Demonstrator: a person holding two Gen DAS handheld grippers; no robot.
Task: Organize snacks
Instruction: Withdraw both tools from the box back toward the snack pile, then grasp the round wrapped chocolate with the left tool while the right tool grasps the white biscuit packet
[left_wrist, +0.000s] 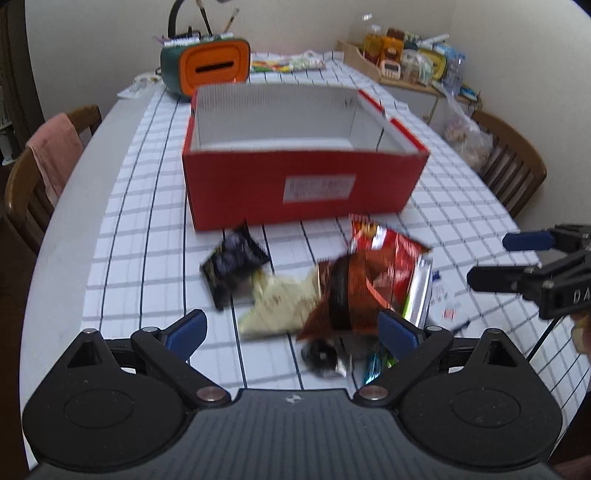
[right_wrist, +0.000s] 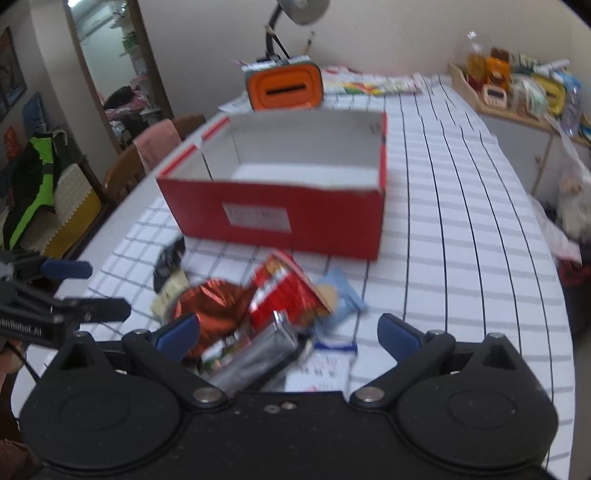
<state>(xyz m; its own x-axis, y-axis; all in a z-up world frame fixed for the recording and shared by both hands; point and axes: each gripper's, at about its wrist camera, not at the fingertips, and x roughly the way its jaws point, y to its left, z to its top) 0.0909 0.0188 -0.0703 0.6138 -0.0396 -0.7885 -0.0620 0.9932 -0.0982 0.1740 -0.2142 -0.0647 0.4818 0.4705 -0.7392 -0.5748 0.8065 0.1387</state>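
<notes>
An open red box (left_wrist: 306, 184) (right_wrist: 280, 218) with a white, empty inside stands on the checked tablecloth. In front of it lies a heap of snack packets: a black one (left_wrist: 232, 266), a pale yellow one (left_wrist: 280, 306), a brown-red one (left_wrist: 347, 295) (right_wrist: 214, 302), a red one (left_wrist: 391, 254) (right_wrist: 288, 291) and a light blue one (right_wrist: 343, 295). My left gripper (left_wrist: 293, 332) (right_wrist: 92, 290) hangs open above the near side of the heap, with nothing between its pads. My right gripper (right_wrist: 288, 336) (left_wrist: 495, 258) is open too, over the heap's right part.
An orange and green container (left_wrist: 207, 66) (right_wrist: 284, 86) with a lamp stands behind the box. A wooden tray (left_wrist: 406, 62) of bottles and jars sits at the back right. Wooden chairs (left_wrist: 40, 177) (left_wrist: 513, 162) flank the table; a plastic bag (left_wrist: 465, 136) rests by the right one.
</notes>
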